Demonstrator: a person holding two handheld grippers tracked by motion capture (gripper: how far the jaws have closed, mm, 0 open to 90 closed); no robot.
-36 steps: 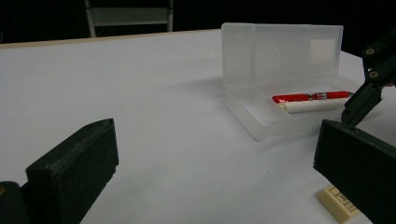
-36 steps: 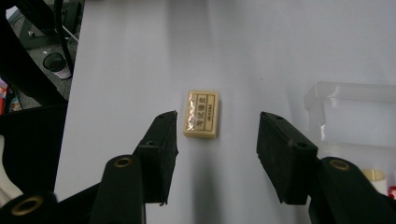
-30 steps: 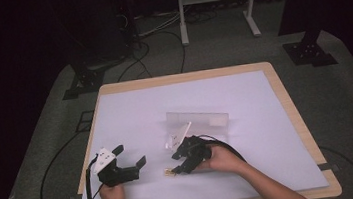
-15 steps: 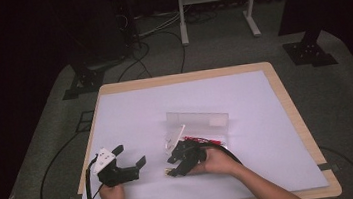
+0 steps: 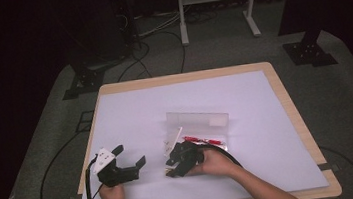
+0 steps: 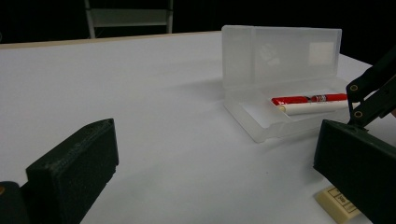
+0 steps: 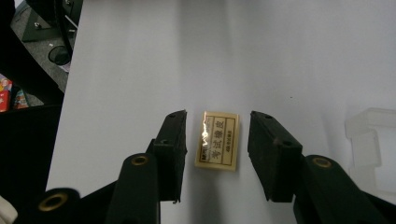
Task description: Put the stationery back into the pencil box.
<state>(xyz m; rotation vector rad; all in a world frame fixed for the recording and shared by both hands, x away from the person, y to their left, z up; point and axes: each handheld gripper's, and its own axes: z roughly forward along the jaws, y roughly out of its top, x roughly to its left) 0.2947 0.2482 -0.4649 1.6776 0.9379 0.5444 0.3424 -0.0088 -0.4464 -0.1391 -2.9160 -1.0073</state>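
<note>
While straddling small cream rectangular eraser point(image 7: 217, 140) on table point(image 7: 289, 56), right gripper point(image 7: 217, 154) fingers closing, not yet pinching; next, squeeze and lift toward clear plastic pencil case point(image 5: 199, 133).

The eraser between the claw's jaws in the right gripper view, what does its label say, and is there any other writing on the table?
Eraser: "考试橡皮" in large characters; the smaller lines in the printed frame are too small and glare-struck to read.
Red pen in the case: a printed band, too small to read.
Case lid: a pale sticker, with no writing that can be made out.
</note>
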